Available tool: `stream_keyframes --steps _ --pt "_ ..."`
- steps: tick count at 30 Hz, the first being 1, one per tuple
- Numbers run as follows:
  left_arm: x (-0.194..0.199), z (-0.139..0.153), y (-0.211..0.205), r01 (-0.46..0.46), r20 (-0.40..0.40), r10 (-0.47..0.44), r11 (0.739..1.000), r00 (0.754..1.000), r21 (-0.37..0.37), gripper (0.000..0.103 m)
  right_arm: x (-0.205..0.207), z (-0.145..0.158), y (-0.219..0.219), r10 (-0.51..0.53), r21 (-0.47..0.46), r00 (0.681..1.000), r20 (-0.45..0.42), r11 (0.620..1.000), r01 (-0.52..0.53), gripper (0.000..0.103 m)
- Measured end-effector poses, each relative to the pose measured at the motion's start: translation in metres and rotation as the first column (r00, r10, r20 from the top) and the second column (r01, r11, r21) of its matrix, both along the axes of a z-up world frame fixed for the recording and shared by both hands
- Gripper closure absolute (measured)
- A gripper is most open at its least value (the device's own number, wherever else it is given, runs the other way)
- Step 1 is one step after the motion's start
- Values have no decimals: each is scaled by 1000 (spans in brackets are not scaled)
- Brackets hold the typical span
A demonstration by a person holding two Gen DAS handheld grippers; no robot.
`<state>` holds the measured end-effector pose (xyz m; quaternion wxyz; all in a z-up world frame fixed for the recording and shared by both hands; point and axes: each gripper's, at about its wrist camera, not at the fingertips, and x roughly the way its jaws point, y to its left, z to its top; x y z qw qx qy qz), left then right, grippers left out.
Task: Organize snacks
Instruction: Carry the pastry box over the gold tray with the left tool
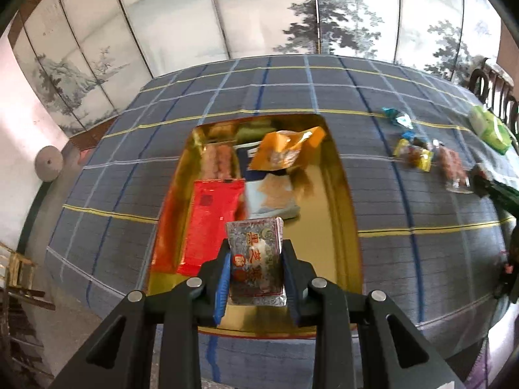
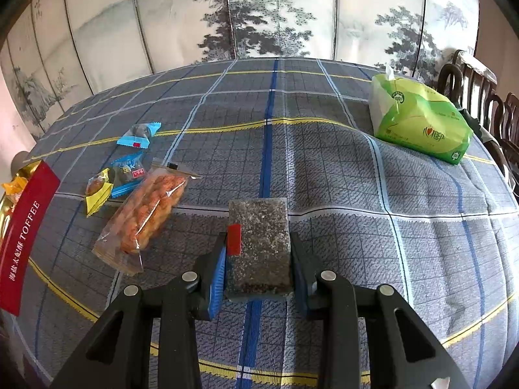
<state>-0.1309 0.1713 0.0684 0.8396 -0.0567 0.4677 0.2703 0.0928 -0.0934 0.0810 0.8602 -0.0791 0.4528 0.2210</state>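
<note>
My left gripper [image 1: 256, 265] is shut on a silver snack packet with Chinese print [image 1: 254, 259], held over the near part of a gold tin tray [image 1: 340, 194]. In the tray lie a red packet [image 1: 211, 220], an orange packet [image 1: 282, 150], a cracker packet [image 1: 275, 196] and a pink snack pack [image 1: 216, 160]. My right gripper [image 2: 258, 265] is shut on a dark speckled sesame bar packet [image 2: 259, 246], just above the tablecloth. To its left lie a clear bag of orange snacks [image 2: 146, 220], two blue candies [image 2: 138, 134] [image 2: 125, 173] and a yellow candy [image 2: 97, 191].
A checked grey-blue tablecloth [image 2: 356, 227] covers the table. A green tissue pack [image 2: 418, 118] lies at the far right. The tray's red "TOFFEE" wall [image 2: 22, 233] is at the left edge. Dark wooden chairs [image 2: 480, 97] stand at the right. A painted folding screen [image 2: 259, 9] stands behind.
</note>
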Motion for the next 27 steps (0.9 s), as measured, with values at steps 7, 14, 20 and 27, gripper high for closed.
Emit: stream_keyframes --steps 7,14,20,27 --pt "2 -11 3 -24 -21 26 996 999 87 74 -1 0 1 0 -7 1000 3 1000 0 71" --pt "6 -18 4 -34 -34 39 992 999 124 74 -1 0 1 0 -10 1000 5 1000 0 71" --pt "9 -22 7 -47 -43 54 988 998 148 74 -1 0 1 0 -12 1000 6 1000 0 71" --pt "12 -25 9 -61 -50 71 980 996 190 74 -2 0 2 0 -18 1000 8 1000 0 71"
